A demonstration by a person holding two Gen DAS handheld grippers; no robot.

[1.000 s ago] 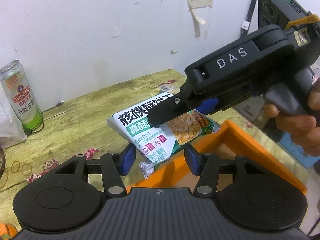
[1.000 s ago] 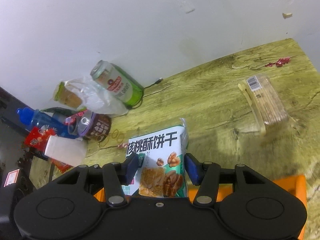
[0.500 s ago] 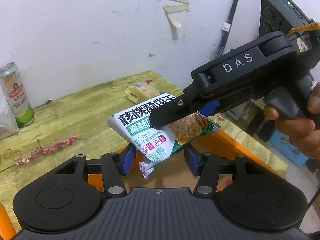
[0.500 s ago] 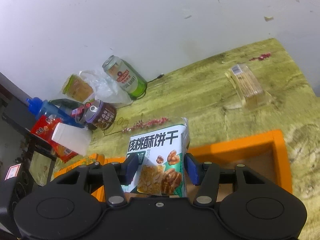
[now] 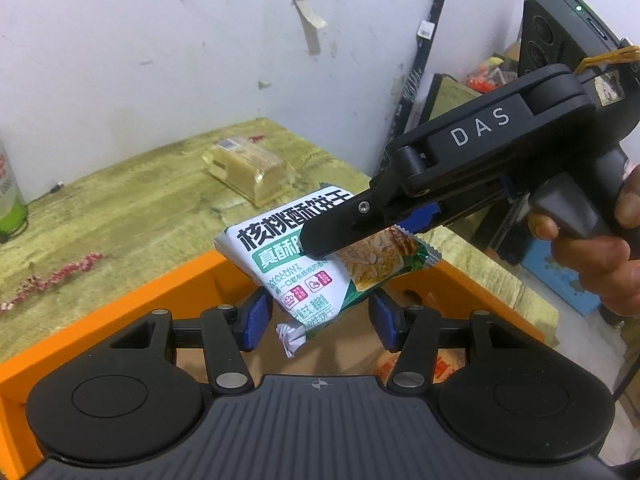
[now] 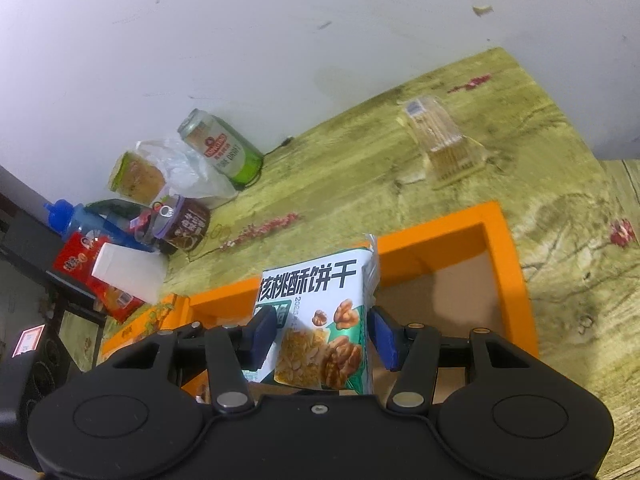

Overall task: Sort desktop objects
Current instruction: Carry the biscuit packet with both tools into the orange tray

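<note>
My right gripper (image 6: 322, 338) is shut on a white and green walnut biscuit packet (image 6: 320, 320) and holds it over the open orange box (image 6: 508, 248). In the left wrist view the same packet (image 5: 304, 264) hangs from the right gripper (image 5: 320, 248) above the orange box (image 5: 120, 312). My left gripper (image 5: 318, 322) is open and empty, its blue pads either side of the packet's lower end without touching it.
A clear-wrapped pack of crackers (image 6: 436, 140) lies on the wooden table near the wall. A green beer can (image 6: 220, 148), a plastic bag, a dark cup, a blue bottle and red snack packs crowd the far left. A second orange box edge (image 6: 136, 328) is at left.
Both grippers have moved together to the right, carrying the packet from the table's edge to above the orange box. The beer can has slid out of the left wrist view.
</note>
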